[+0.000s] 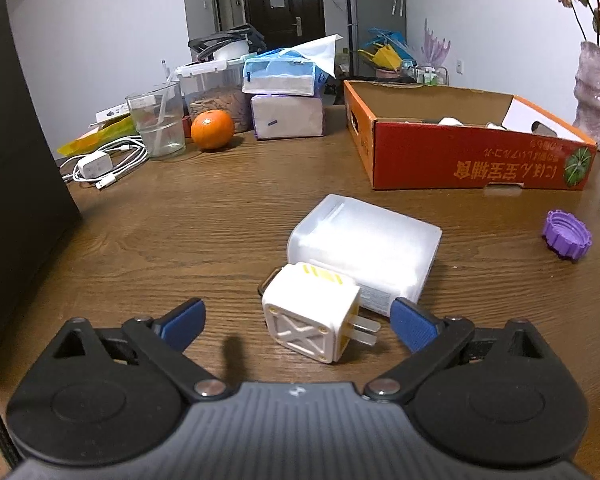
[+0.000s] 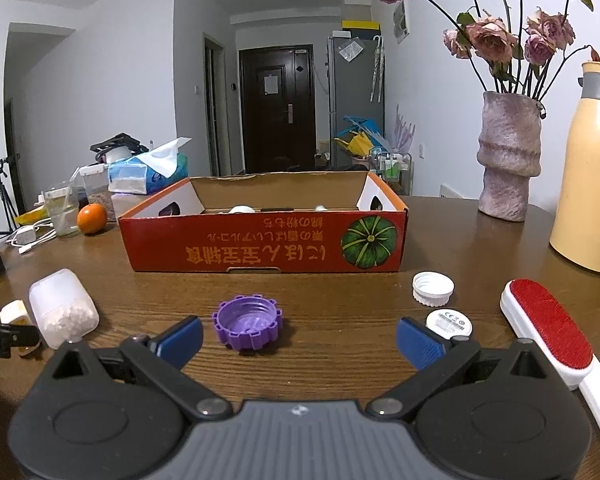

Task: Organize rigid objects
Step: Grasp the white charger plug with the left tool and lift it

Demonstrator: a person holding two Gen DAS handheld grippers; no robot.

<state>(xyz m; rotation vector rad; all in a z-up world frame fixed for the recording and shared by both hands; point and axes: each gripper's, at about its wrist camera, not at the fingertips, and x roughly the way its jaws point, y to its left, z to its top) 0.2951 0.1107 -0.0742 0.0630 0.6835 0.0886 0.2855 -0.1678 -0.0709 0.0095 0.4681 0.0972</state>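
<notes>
Both grippers, left gripper [image 1: 298,322] and right gripper [image 2: 299,338], spread wide; box [image 2: 260,240] wall hides most contents, plug adapter [image 1: 314,316] between left jaws.

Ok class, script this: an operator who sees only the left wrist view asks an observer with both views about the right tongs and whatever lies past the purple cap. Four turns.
Operator: Where are the right tongs?
Observer: The right tongs are open, and the purple cap sits between their fingers, nearer the left one.
Operator: What lies beyond my right edge?
Observer: A lint brush with a red pad lies flat, right of those tongs.
</notes>
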